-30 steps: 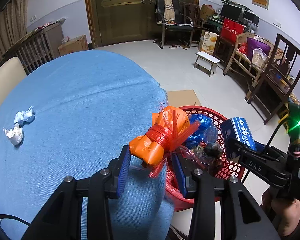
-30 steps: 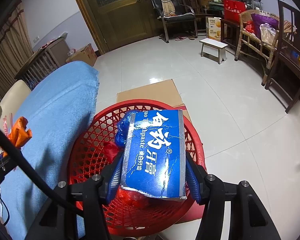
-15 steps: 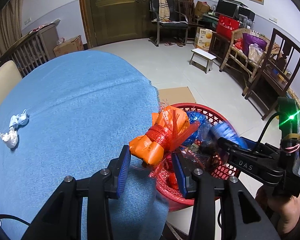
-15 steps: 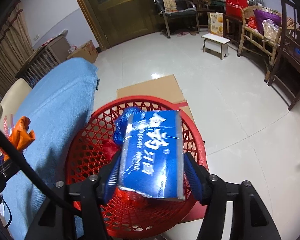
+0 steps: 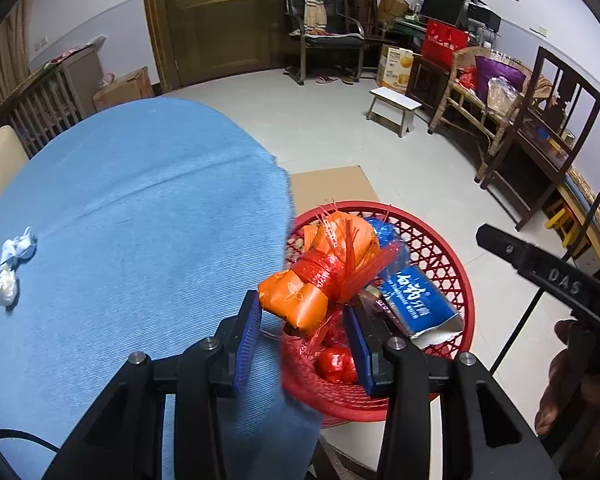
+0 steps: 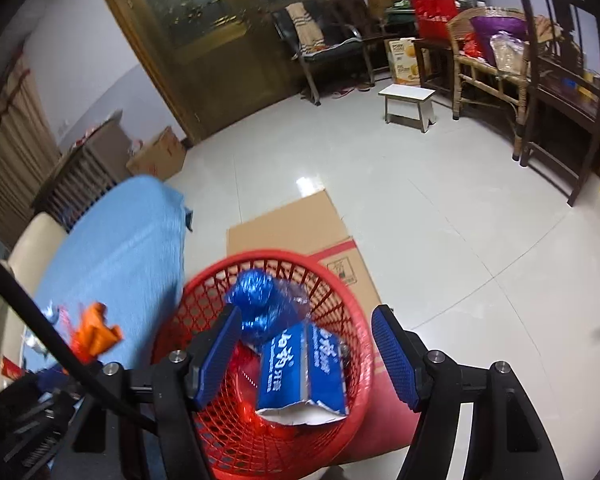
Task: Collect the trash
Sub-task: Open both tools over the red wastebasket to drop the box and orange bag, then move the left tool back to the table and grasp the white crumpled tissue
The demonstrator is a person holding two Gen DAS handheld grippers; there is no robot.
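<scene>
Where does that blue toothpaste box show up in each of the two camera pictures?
Left wrist view: the blue toothpaste box lies in the red basket, right of centre, beside the orange wrapper.
Right wrist view: low in the middle, inside the basket, between the open jaws.
Shared landmark: the white stool.
</scene>
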